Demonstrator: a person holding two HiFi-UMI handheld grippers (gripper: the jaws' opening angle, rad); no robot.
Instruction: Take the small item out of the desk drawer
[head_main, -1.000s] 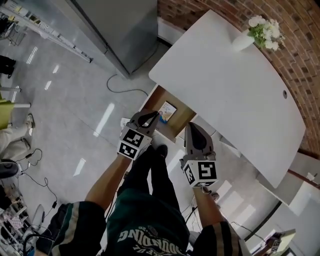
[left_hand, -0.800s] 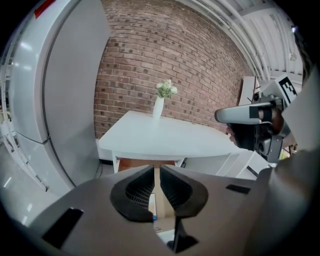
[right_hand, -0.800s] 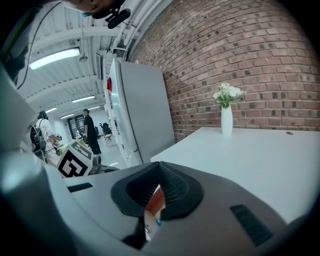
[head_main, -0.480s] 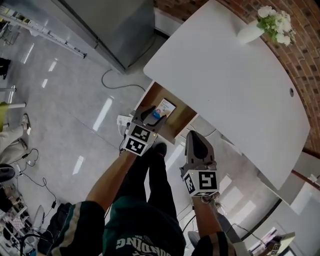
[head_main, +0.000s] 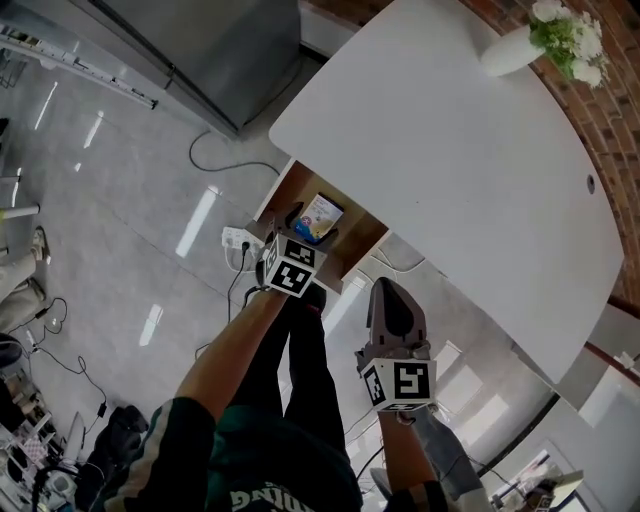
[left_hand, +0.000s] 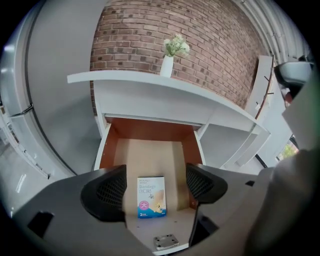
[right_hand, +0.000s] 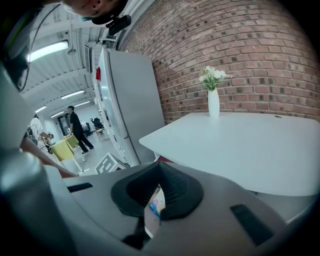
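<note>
Reaching step, no grab yet. Left gripper (left_hand: 156, 186) above the open drawer (left_hand: 107, 146) under the white desk (head_main: 450, 150), jaws just now opening and standing wide apart, nothing pinched. Small box (left_hand: 151, 196) lying flat on the drawer floor near the front edge, seen between the two black pads but not touched by them. Right gripper (right_hand: 159, 170) off to the side of the drawer, jaws pressed together, holding nothing; only a thin peek of the box far off past its pads. To do this well: keep the left jaws wide and go down slowly and straight, one pad on each long side of the box. Stay off the brown drawer walls and the front edge. Probably hard to pick up, being so flat and thin, so bring the pad tips right down to the drawer floor first, then squeeze gently. Too hard a squeeze: a bent box, maybe. Too soft: a slip on the way up. Lift straight up before pulling away from the desk. On the box: the word "Bandage" in dark letters, a white sign inside a pink circle, a little drawing beside it, and a blue strip along the bottom. Other lines of print too tiny to read.
</note>
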